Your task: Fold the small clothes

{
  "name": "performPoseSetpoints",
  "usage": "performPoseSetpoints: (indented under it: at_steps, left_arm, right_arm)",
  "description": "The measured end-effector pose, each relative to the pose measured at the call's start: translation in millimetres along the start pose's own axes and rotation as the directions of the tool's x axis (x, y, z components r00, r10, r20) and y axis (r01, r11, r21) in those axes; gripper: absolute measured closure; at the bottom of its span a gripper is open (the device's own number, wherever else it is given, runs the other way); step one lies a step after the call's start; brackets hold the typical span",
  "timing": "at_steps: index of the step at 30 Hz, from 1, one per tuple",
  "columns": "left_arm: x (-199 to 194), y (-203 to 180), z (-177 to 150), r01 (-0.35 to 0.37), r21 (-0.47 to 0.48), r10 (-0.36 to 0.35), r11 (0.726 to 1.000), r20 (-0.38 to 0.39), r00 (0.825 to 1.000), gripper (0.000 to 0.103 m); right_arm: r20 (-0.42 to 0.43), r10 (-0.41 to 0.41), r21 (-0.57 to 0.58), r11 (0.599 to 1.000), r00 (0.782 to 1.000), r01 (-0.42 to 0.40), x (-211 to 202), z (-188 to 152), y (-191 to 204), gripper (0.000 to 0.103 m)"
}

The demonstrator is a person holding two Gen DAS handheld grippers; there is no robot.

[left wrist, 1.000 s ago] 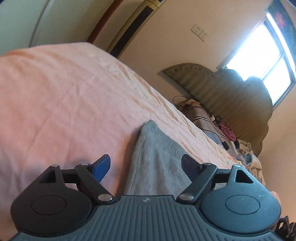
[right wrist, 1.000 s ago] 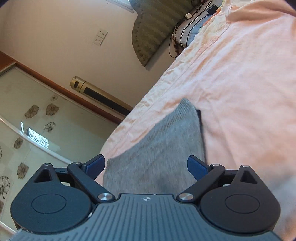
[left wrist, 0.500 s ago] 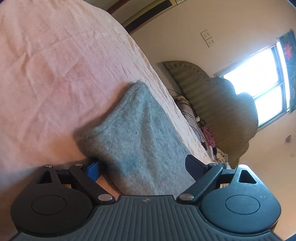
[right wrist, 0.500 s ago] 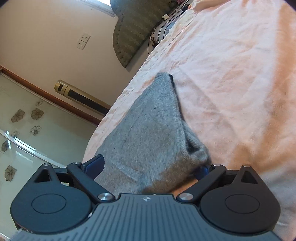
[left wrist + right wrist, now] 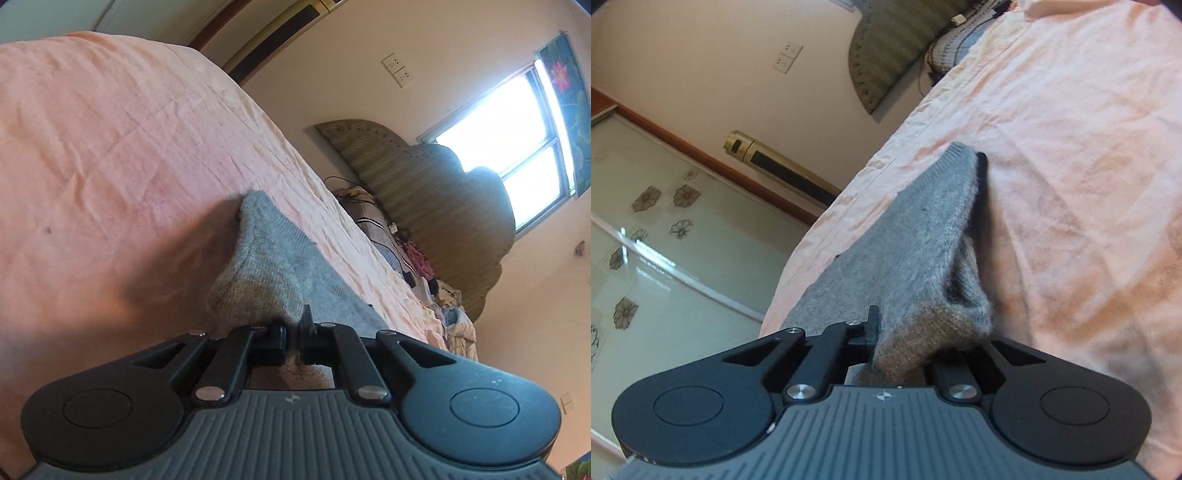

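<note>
Nearest to us in the left wrist view, our left claw (image 5: 293, 334) has its two fingers drawn together and clamped on a corner of the grey knitted garment (image 5: 266, 273). The fabric bunches up just in front of the fingers and a small part of it shows between them, close to the claw body. From this pinched corner the garment runs away from us over the bed, and its far end lies on the pink bedsheet (image 5: 110, 147).

In the right wrist view, our right claw (image 5: 905, 336) is also closed on the grey knitted garment (image 5: 916, 251). Here the cloth covers the right finger, so we see only the left finger pressing against the wool. The gripped part is lifted and folded over itself, with a dark gap open along its right edge, and the ribbed far end touches the pink bedsheet (image 5: 1071, 147).

The sheet is wrinkled and carries a shadow beside the garment in both views. Farther away, at the head of the bed, there is a pile of clothes and cables (image 5: 417, 258) in front of a green padded headboard (image 5: 424, 192). Behind it a bright window (image 5: 509, 147) is in the wall, with a double wall socket (image 5: 399, 68) near. In the right view we see a tall gold air conditioner (image 5: 775, 162) and glass doors with flower patterns (image 5: 646, 229).
</note>
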State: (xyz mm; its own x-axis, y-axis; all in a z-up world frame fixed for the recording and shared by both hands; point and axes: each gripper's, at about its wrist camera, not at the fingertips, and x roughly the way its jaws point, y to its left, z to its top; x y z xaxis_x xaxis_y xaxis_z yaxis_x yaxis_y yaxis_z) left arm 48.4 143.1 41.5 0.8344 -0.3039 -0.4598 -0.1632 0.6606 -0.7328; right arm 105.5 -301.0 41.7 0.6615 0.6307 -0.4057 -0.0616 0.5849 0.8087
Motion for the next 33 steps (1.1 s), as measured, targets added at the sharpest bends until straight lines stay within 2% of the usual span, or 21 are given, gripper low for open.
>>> performPoseSetpoints:
  at_steps: [4, 6, 7, 9, 10, 11, 12, 13, 15, 17, 18, 20, 22, 24, 25, 26, 27, 28, 30, 31, 33]
  left_arm:
    - [-39, 29, -28, -0.053, 0.066, 0.058, 0.996, -0.078, 0.995, 0.097]
    - [-47, 42, -43, -0.088, 0.139, 0.106, 0.986, -0.130, 0.986, 0.095]
    - [-54, 45, -47, -0.121, 0.188, 0.145, 0.975, -0.115, 0.983, 0.094]
    - [-68, 50, -36, -0.147, 0.190, 0.162, 0.971, -0.067, 0.985, 0.087]
    - [-75, 50, -25, -0.144, 0.176, 0.152, 0.974, -0.033, 0.988, 0.077]
    - [-81, 48, -12, -0.144, 0.168, 0.143, 0.975, 0.018, 0.989, 0.054]
    - [-81, 43, 0, -0.149, 0.175, 0.138, 0.973, 0.078, 0.987, 0.037]
    - [-77, 34, 16, -0.166, 0.208, 0.137, 0.964, 0.144, 0.980, 0.008]
    - [-48, 13, 41, -0.214, 0.329, 0.153, 0.920, 0.201, 0.968, 0.005]
    - [0, 3, 61, -0.236, 0.422, 0.183, 0.875, 0.163, 0.970, 0.005]
    - [29, 2, 71, -0.244, 0.430, 0.214, 0.869, 0.118, 0.970, 0.010]
    - [81, 2, 85, -0.245, 0.419, 0.264, 0.874, 0.015, 0.965, 0.041]
    - [124, -1, 92, -0.236, 0.424, 0.290, 0.874, -0.066, 0.955, 0.047]
    - [150, -12, 87, -0.225, 0.494, 0.304, 0.840, -0.084, 0.949, 0.047]
    - [161, -16, 83, -0.223, 0.531, 0.316, 0.818, -0.091, 0.944, 0.053]
    - [167, -20, 78, -0.233, 0.575, 0.330, 0.784, -0.069, 0.942, 0.083]
    - [172, -26, 73, -0.230, 0.624, 0.337, 0.747, -0.057, 0.940, 0.098]
    - [169, -31, 71, -0.225, 0.643, 0.325, 0.732, -0.040, 0.945, 0.097]
    - [156, -37, 73, -0.276, 0.643, 0.312, 0.714, 0.061, 0.948, 0.097]
    - [151, -36, 76, -0.304, 0.629, 0.311, 0.715, 0.103, 0.945, 0.097]
    - [162, -22, 79, -0.342, 0.612, 0.377, 0.713, 0.076, 0.923, 0.097]
  right_arm:
    - [-0.097, -0.007, 0.017, 1.000, 0.995, 0.008, -30, -40, -14, 0.090]
    - [-0.137, -0.061, 0.006, 0.998, 0.989, 0.062, -37, -57, -22, 0.082]
    - [-0.132, -0.091, 0.001, 0.996, 0.987, 0.092, -42, -58, -25, 0.072]
    - [-0.083, -0.078, 0.011, 0.997, 0.993, 0.079, -56, -48, -29, 0.060]
    - [-0.029, -0.095, 0.003, 0.995, 0.995, 0.095, -63, -36, -26, 0.038]
    - [0.022, -0.113, -0.017, 0.993, 0.993, 0.113, -68, -23, -22, 0.022]
    - [0.073, -0.114, -0.050, 0.992, 0.991, 0.118, -68, -7, -18, 0.020]
    - [0.094, -0.102, -0.079, 0.991, 0.990, 0.110, -64, 9, -14, 0.019]
    - [0.100, -0.110, -0.125, 0.985, 0.989, 0.122, -41, 43, -9, 0.020]
    - [0.087, -0.170, -0.202, 0.962, 0.982, 0.185, -5, 71, -6, 0.021]
    - [0.073, -0.210, -0.232, 0.947, 0.975, 0.222, 15, 83, -5, 0.021]
    - [0.025, -0.274, -0.277, 0.922, 0.961, 0.270, 56, 100, -5, 0.023]
    - [-0.027, -0.306, -0.295, 0.912, 0.952, 0.285, 90, 108, -5, 0.026]
    - [-0.089, -0.309, -0.321, 0.909, 0.947, 0.267, 117, 106, -1, 0.032]
    - [-0.120, -0.303, -0.342, 0.907, 0.946, 0.247, 126, 103, 0, 0.053]
    - [-0.156, -0.302, -0.363, 0.903, 0.940, 0.230, 135, 100, 1, 0.090]
    - [-0.160, -0.307, -0.391, 0.892, 0.938, 0.225, 139, 97, 5, 0.089]
    - [-0.142, -0.305, -0.419, 0.880, 0.942, 0.222, 137, 96, 9, 0.089]
    - [-0.077, -0.250, -0.393, 0.897, 0.965, 0.201, 124, 104, 12, 0.090]
    - [-0.039, -0.223, -0.359, 0.913, 0.974, 0.195, 116, 110, 8, 0.090]
    - [-0.044, -0.256, -0.301, 0.925, 0.966, 0.232, 121, 115, -11, 0.092]
